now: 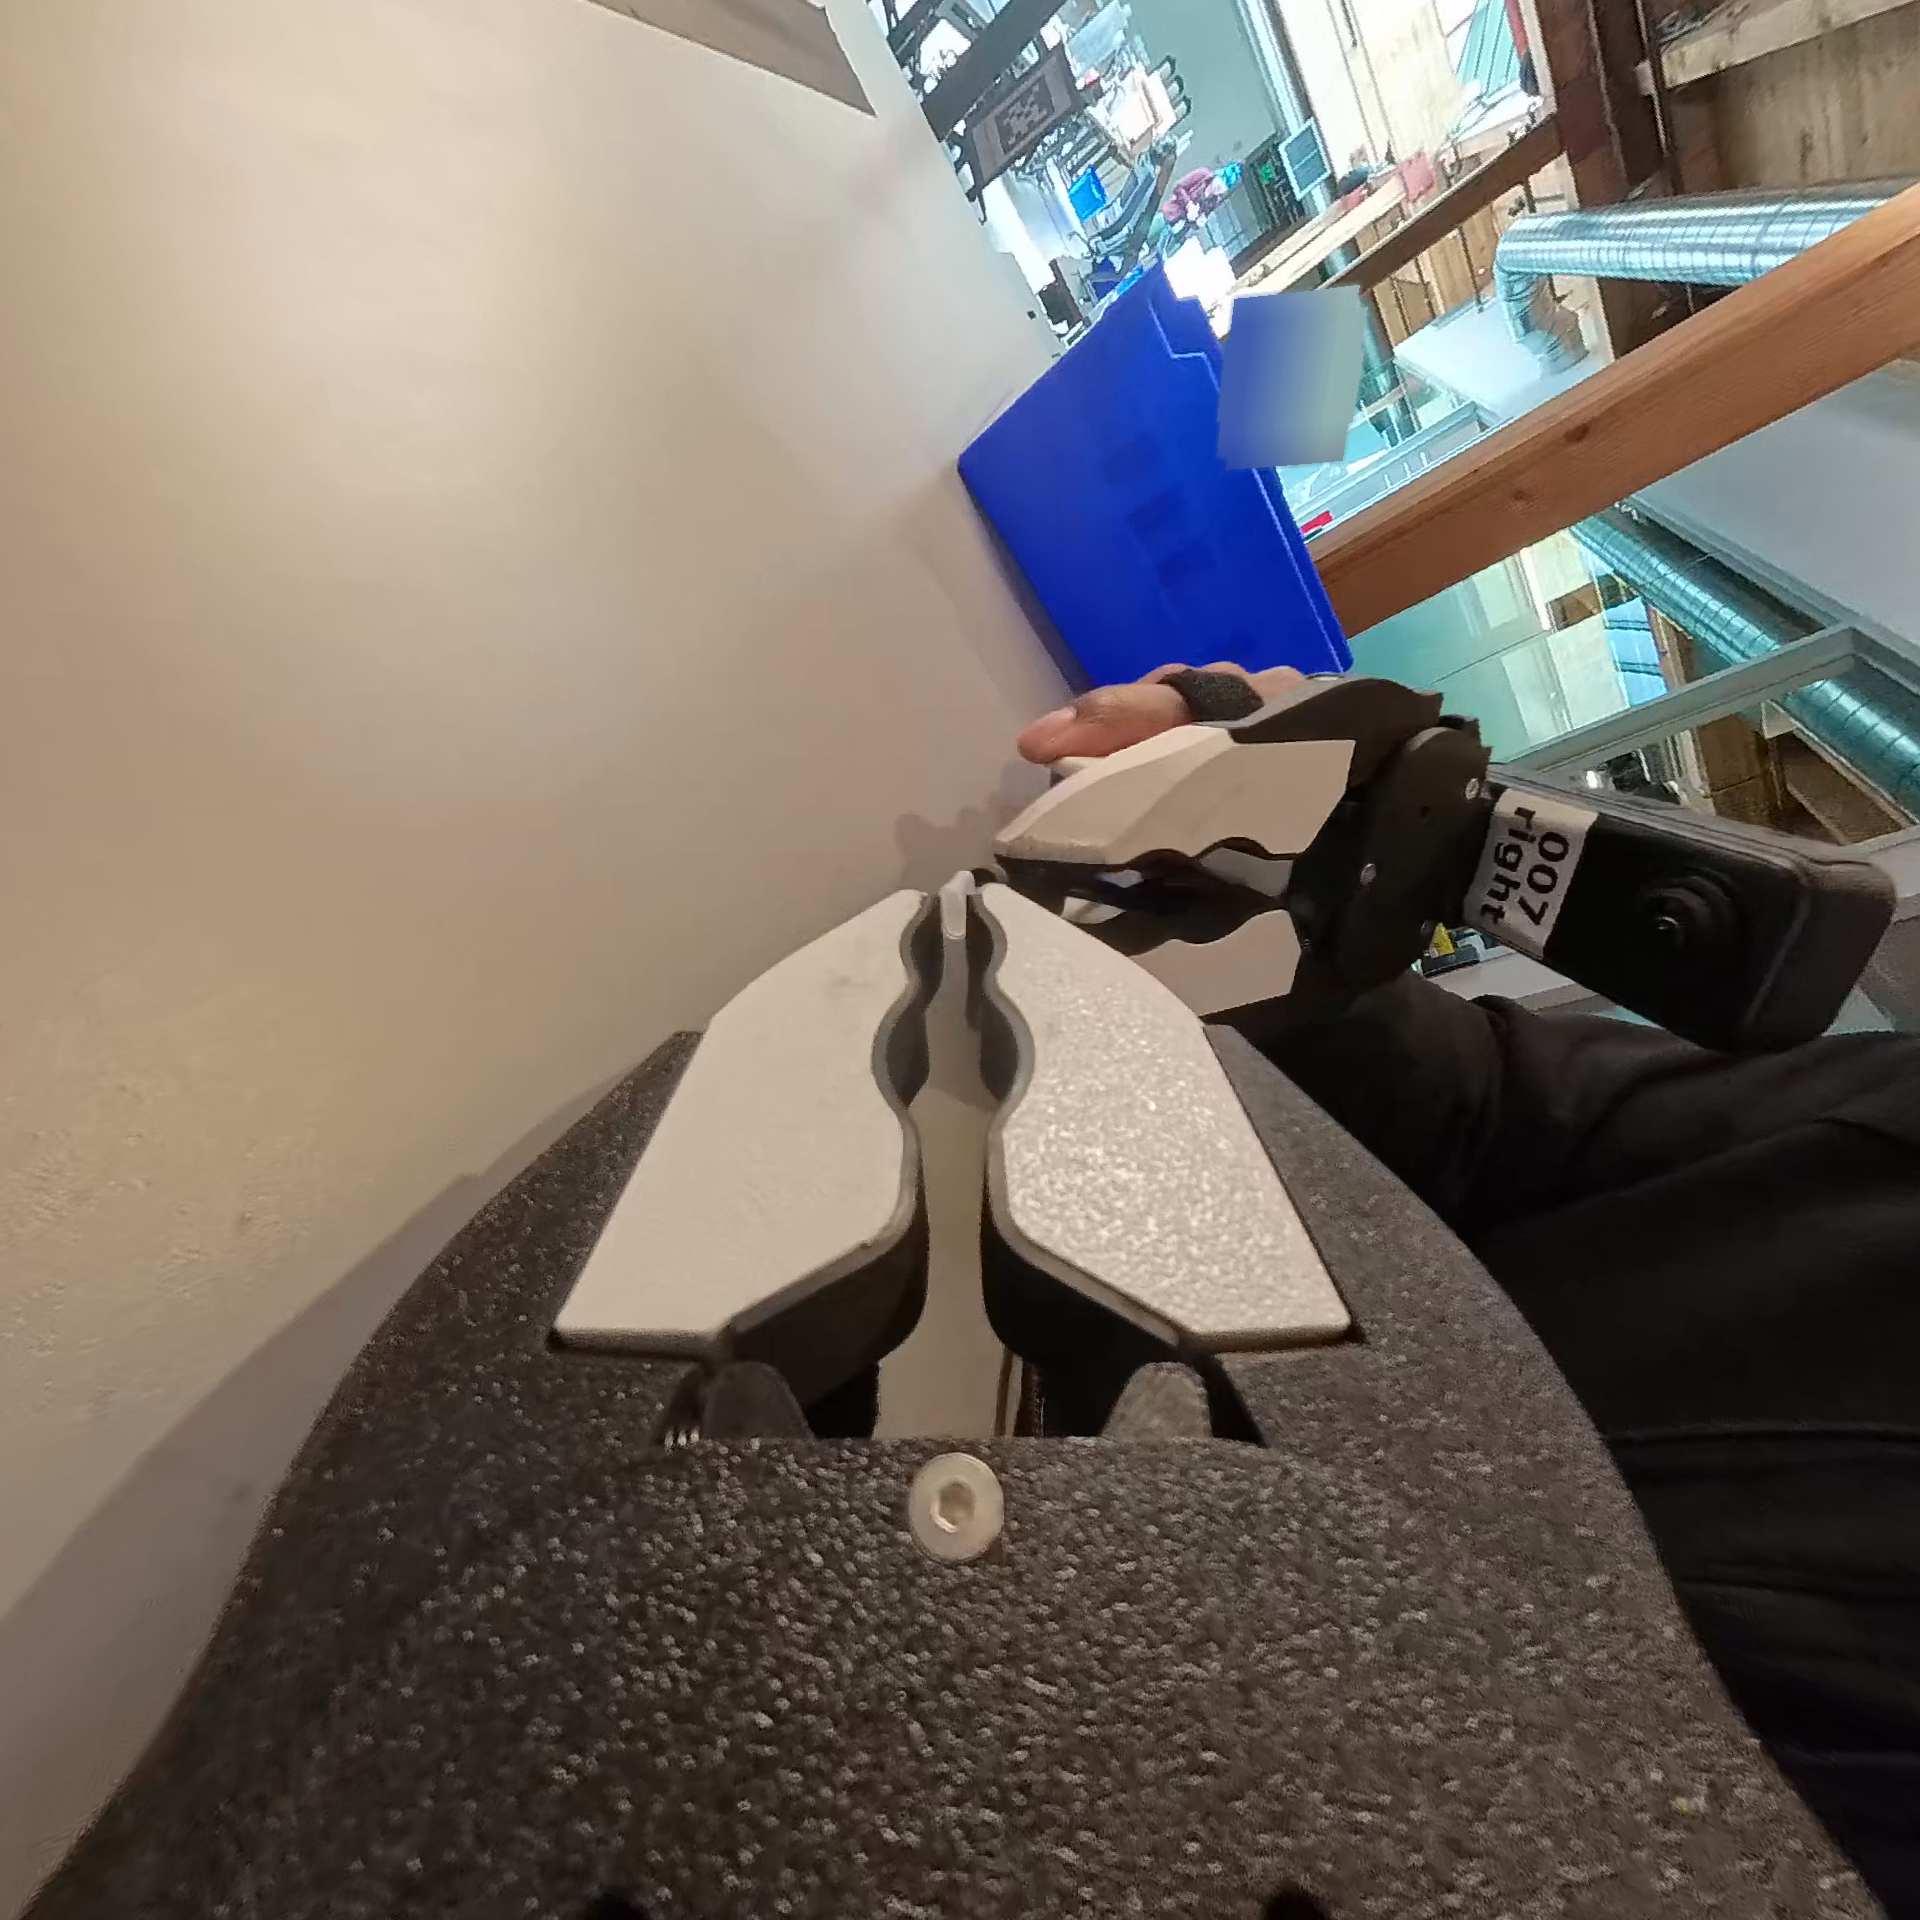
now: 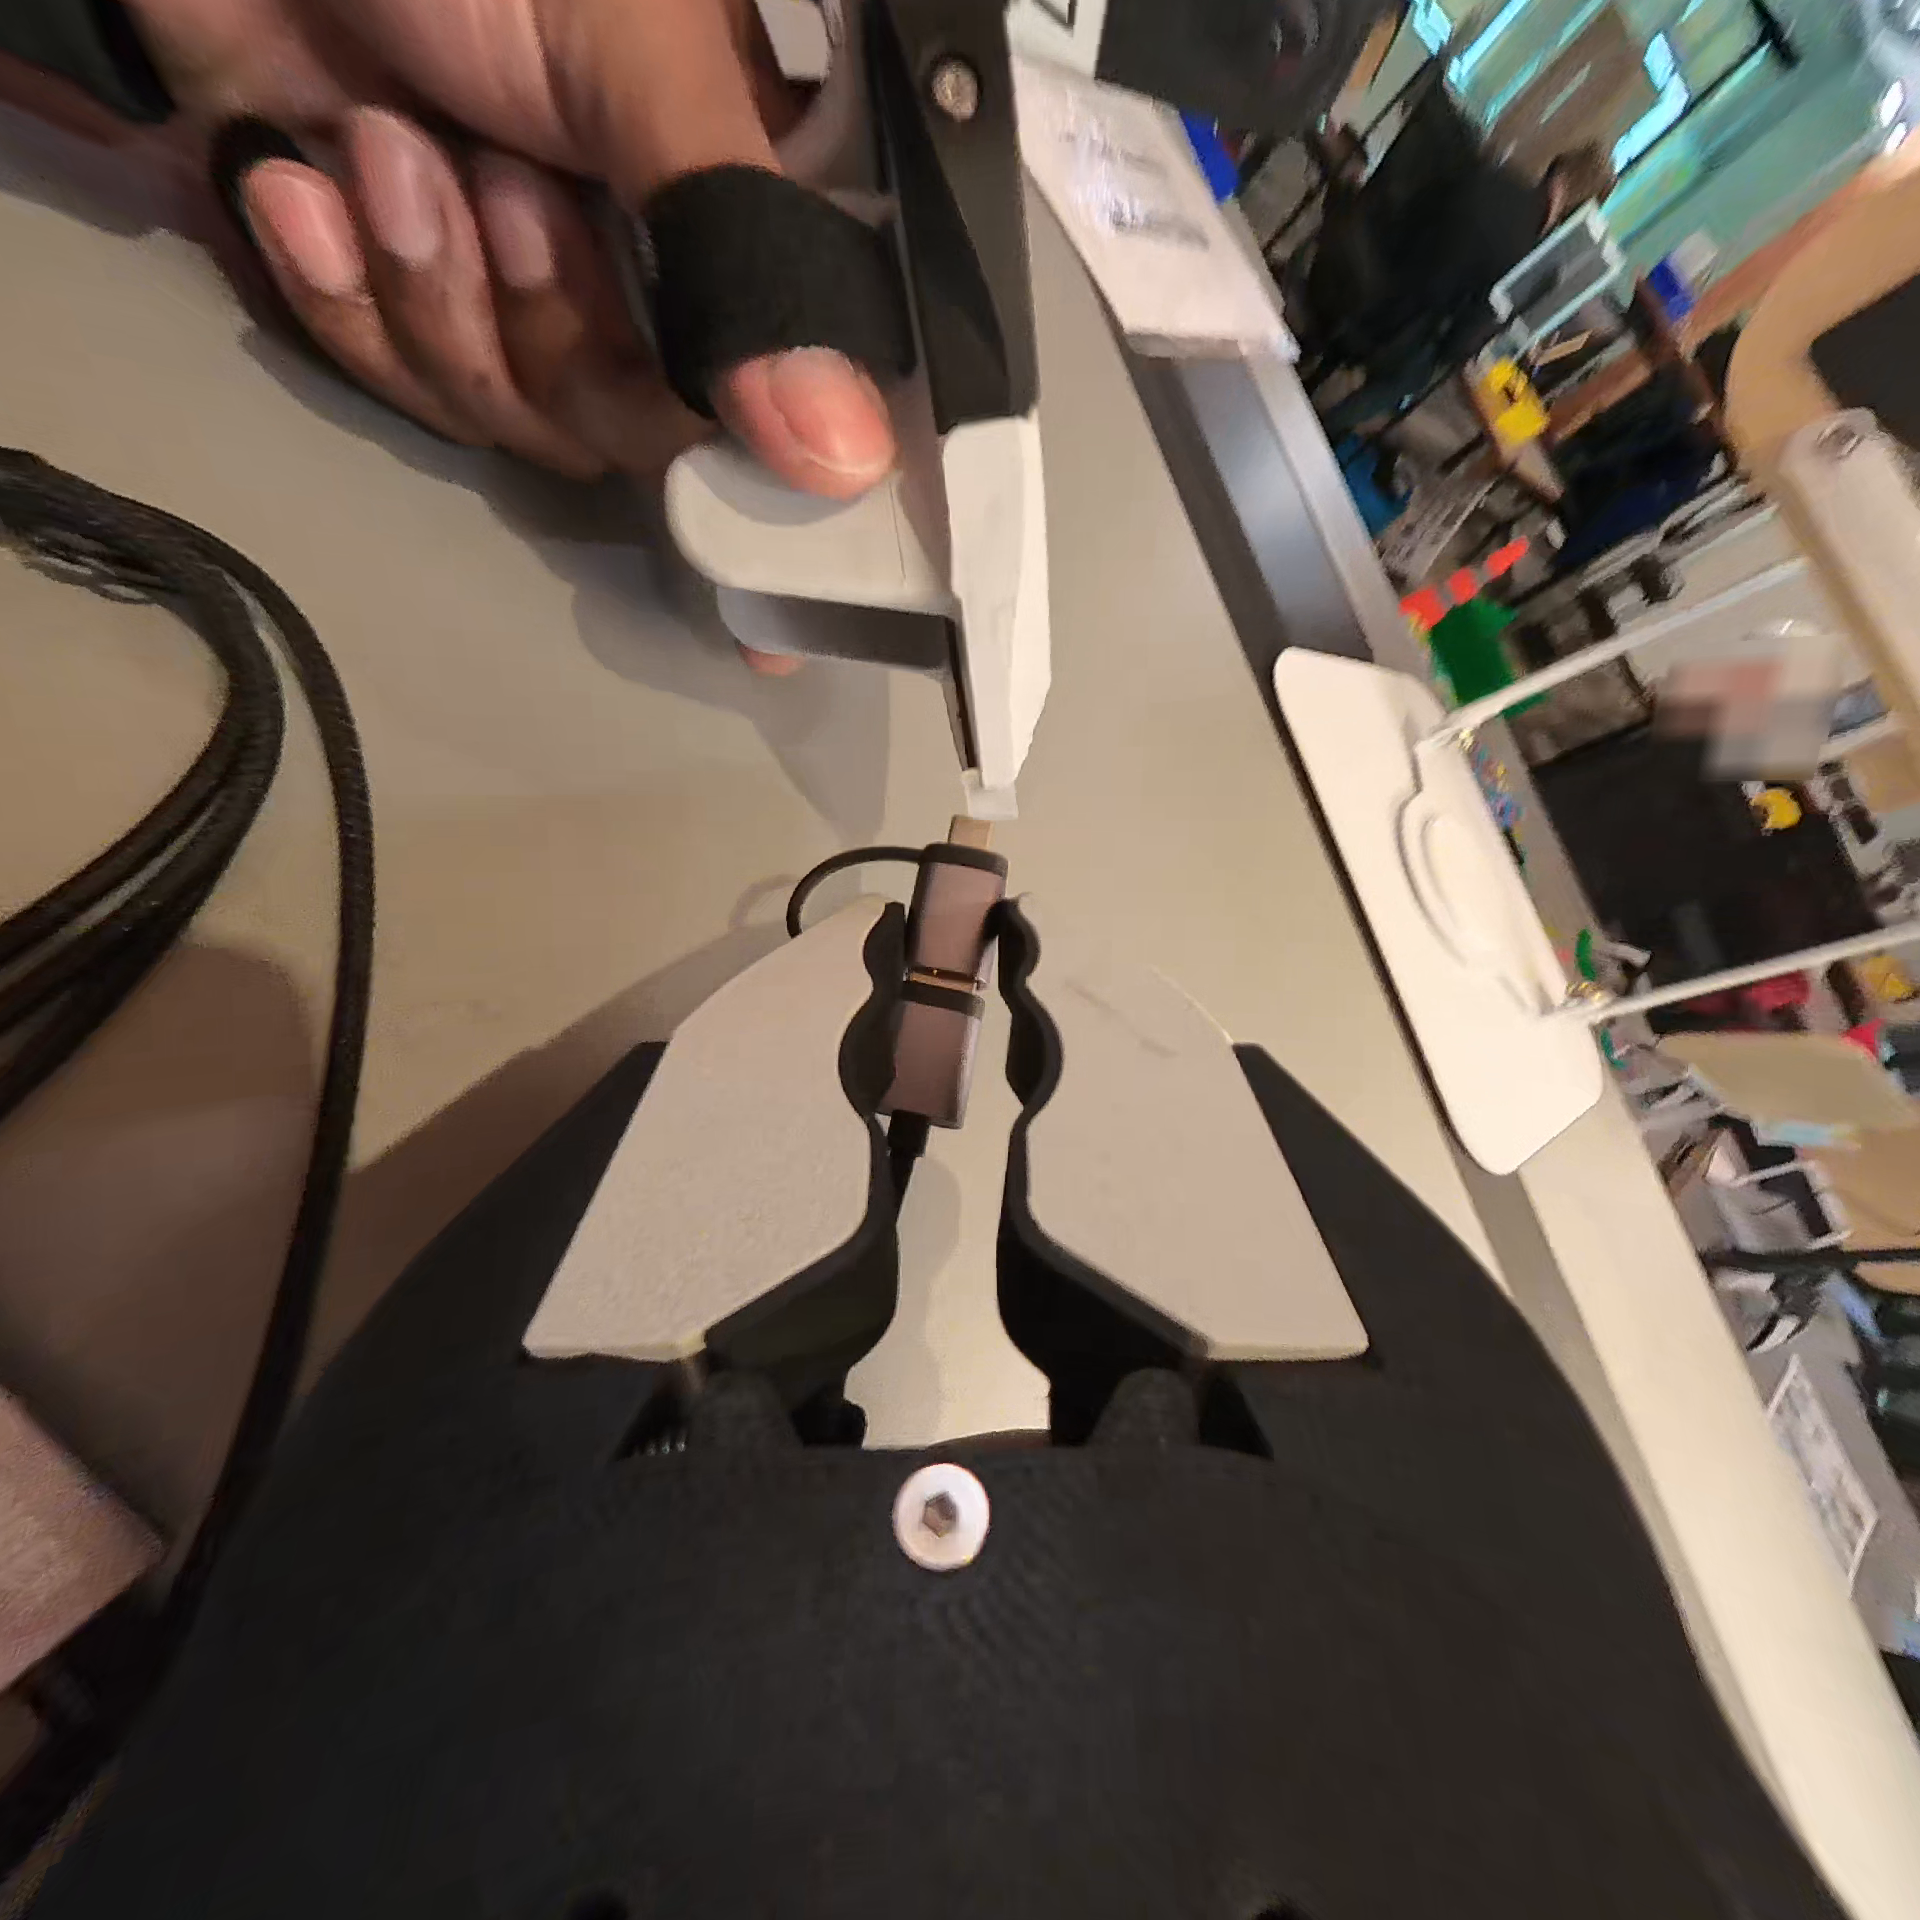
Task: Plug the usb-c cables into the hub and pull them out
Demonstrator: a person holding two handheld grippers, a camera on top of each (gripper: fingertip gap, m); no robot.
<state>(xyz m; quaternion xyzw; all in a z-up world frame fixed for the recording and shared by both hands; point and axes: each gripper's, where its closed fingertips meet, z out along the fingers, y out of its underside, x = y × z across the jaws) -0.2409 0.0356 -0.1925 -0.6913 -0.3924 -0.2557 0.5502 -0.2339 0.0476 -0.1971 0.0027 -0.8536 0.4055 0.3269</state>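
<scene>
Two tools are in play, one in each of the person's hands. In the right wrist view, nearest the lens, the right tool (image 2: 951, 935) is clamped on one grey usb-c adapter plug (image 2: 940, 997), which stands between the finger pads with its metal tip pointing away; a thin black cable (image 2: 902, 1148) runs out of its near end, and a small black loop curls off to its left. Just beyond the tip, nearly touching it, is a small white connector (image 2: 987, 798) pinched at the end of the left tool (image 2: 992, 769), which comes down from the top of the picture. The person's left hand (image 2: 499, 239) grips that tool, one finger through a black strap.

The left wrist view shows the same meeting from the other side. There the left tool's fingers are drawn almost together around the slim white piece, which sticks out past the tips. The right tool lies far right, its body bearing a white label, and the grey plug in it is barely visible; whether the two connectors actually touch I cannot tell from either view.

Only the right wrist view shows a bundle of black braided cables (image 2: 260, 727) lying at the left on the pale grey desk (image 2: 540, 665), and a white flat stand (image 2: 1434, 914) at the desk's far right edge. Only the left wrist view shows one blue bin (image 1: 1143, 499) against a plain cream wall (image 1: 416, 520). Beyond lies a cluttered workshop with wooden beams and silver ducting.
</scene>
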